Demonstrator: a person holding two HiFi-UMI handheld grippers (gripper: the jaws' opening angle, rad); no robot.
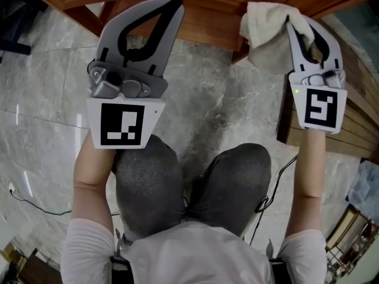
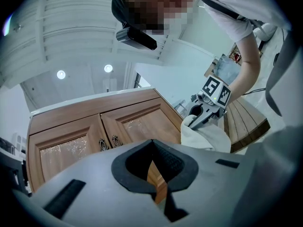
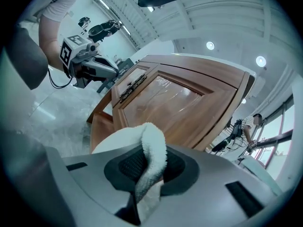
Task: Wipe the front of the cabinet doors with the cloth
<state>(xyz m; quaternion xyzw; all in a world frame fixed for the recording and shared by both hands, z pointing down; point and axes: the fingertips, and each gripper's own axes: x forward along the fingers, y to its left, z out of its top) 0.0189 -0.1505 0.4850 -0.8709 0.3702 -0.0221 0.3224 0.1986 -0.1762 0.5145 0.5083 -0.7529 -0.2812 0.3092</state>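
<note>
Nearest the camera, and farthest from the cabinet [image 1: 207,22], are the person's two knees [image 1: 148,182] in grey trousers, above the grey marble floor [image 1: 47,99]. Two bare forearms reach forward towards the cabinet, one outside each knee, and each hand holds one gripper.

The left gripper [image 1: 172,6] points at the cabinet's lower edge. Its jaws are closed tip to tip with nothing between them, and only wood shows through the slit. The right gripper [image 1: 293,23] is angled towards the cabinet's right corner. Its jaws are clamped on the one cloth [image 1: 260,25], a cream terry towel. One fold runs through the jaws, and the rest bunches out beyond the tips. The bunch lies against or just in front of the cabinet's corner; from these angles I cannot say whether it touches the wood.

In the left gripper view the cabinet front shows two brown wooden doors, a left door [image 2: 61,152] and a right door [image 2: 142,126]. Two dark metal pull handles [image 2: 108,143] hang side by side where the doors meet. To the right of the cabinet sits what looks like a slatted wooden surface [image 1: 355,129].
</note>
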